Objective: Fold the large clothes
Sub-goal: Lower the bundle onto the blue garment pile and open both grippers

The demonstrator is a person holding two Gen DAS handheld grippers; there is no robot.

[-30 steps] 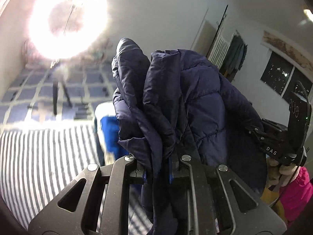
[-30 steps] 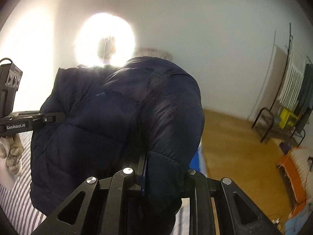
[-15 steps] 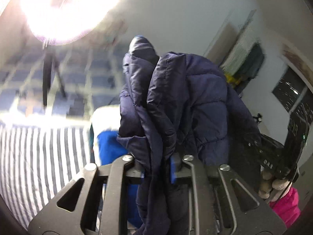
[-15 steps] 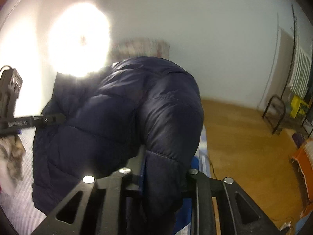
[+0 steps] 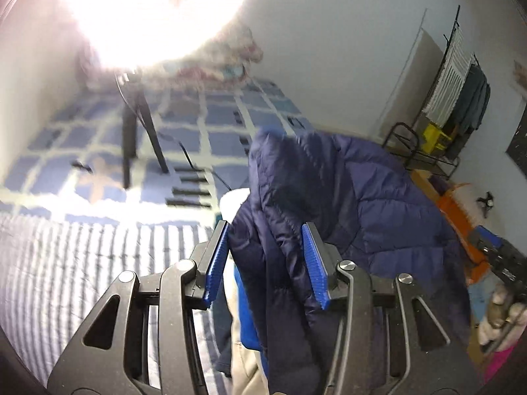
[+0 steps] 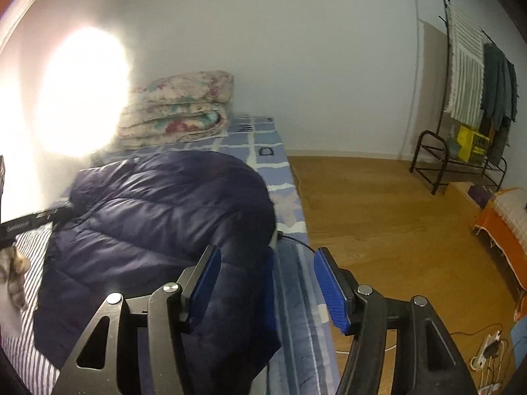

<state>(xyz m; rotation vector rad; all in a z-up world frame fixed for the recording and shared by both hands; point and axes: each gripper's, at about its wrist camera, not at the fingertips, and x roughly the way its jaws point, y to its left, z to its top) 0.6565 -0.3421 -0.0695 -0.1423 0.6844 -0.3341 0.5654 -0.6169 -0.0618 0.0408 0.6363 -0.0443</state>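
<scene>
With both the left tool [image 5: 266, 260] and right tool [image 6: 263, 283] spread apart, the soft, bulky, slippery navy puffer jacket [image 6: 158, 223] is best gripped at a stitched hem.

folded floral quilt [image 6: 179, 108] on bed | clothes rack [image 6: 474, 75] by wall | wooden floor [image 6: 378, 217]

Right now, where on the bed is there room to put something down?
Free: the checked sheet between the navy jacket, the folded quilt and the bed's edge; also the striped sheet left of the jacket. Crowded: the middle, under the jacket.
</scene>
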